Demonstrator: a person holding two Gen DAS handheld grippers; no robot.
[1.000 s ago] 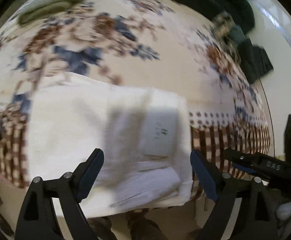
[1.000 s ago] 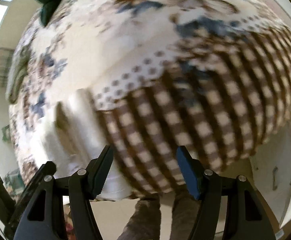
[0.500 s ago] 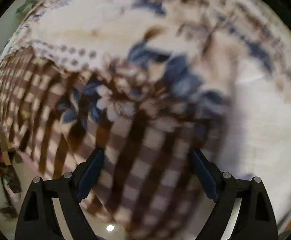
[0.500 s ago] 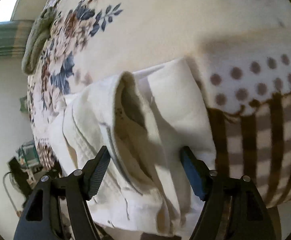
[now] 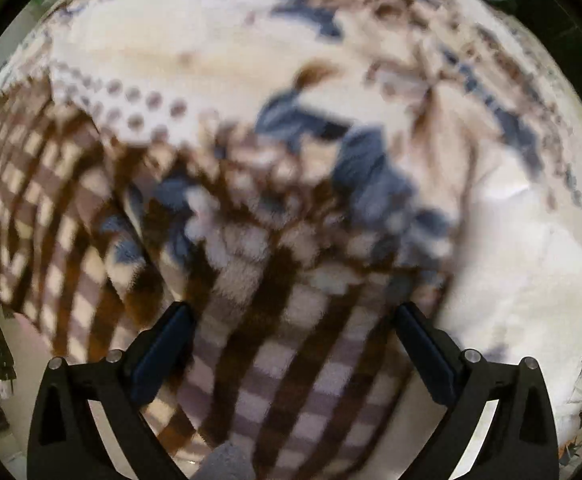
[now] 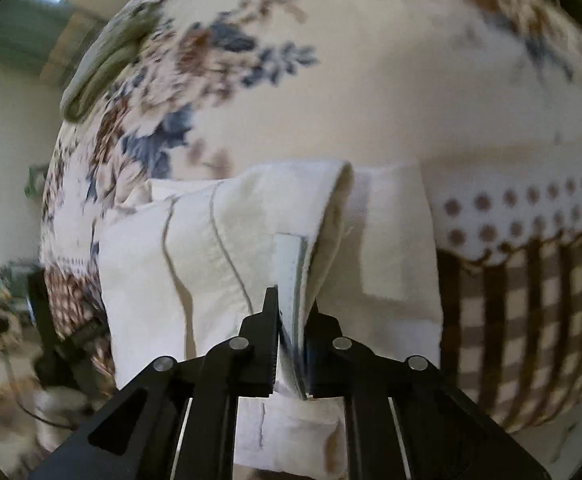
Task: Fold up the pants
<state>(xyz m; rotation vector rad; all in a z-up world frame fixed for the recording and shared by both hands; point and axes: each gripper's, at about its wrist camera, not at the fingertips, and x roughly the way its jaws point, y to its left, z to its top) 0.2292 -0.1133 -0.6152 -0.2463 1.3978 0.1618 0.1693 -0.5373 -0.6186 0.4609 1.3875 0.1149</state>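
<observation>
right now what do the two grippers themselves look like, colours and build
Both are the same build. The left gripper and right gripper have matte black plastic frames with triangular cut-outs and round silver rivets at the joints. The left fingers carry dark blue pads. No cables, markings or sleeves show.

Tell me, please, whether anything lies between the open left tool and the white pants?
Nothing visible does. The left tool hangs open over the patterned blanket, with the pants off to its right and only bare blanket between. The right tool already pinches their folded edge.
</observation>
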